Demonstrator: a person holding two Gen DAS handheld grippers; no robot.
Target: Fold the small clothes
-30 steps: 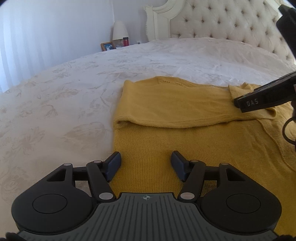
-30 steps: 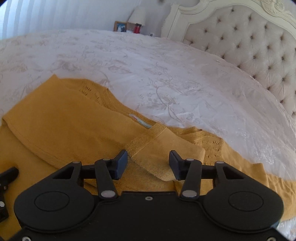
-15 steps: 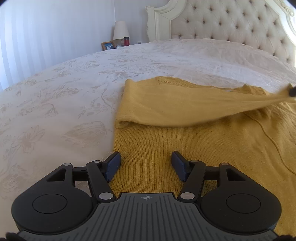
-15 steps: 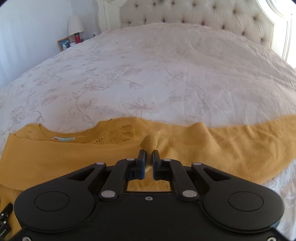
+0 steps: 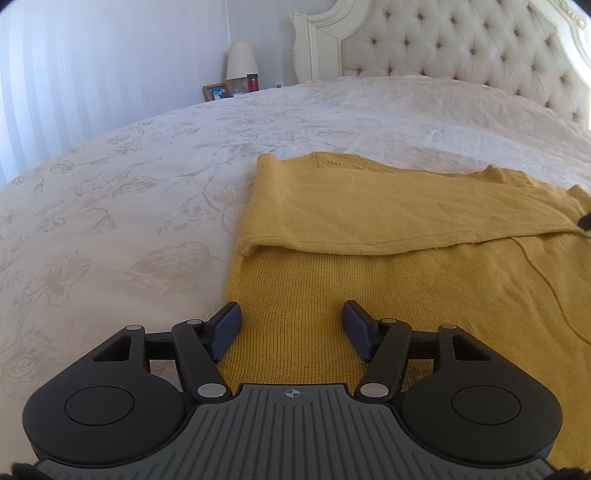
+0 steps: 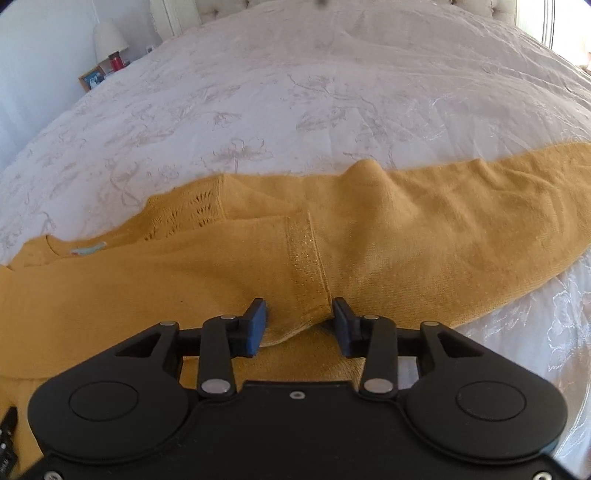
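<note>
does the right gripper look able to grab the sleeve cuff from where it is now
Probably yes. The right gripper has its jaws opening, with the sleeve cuff of the yellow sweater lying between them, and nothing lies over it. Closing again should catch it.

Bright, soft daylight; strong fisheye bending at edges, slight motion blur

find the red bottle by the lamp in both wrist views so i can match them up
Left wrist: the red bottle stands at top centre, just right of the lamp, beyond the bed's far edge.
Right wrist: the red bottle is at the upper left, below the lamp.
Shared landmark: the framed photo, left of the bottle in both.
</note>
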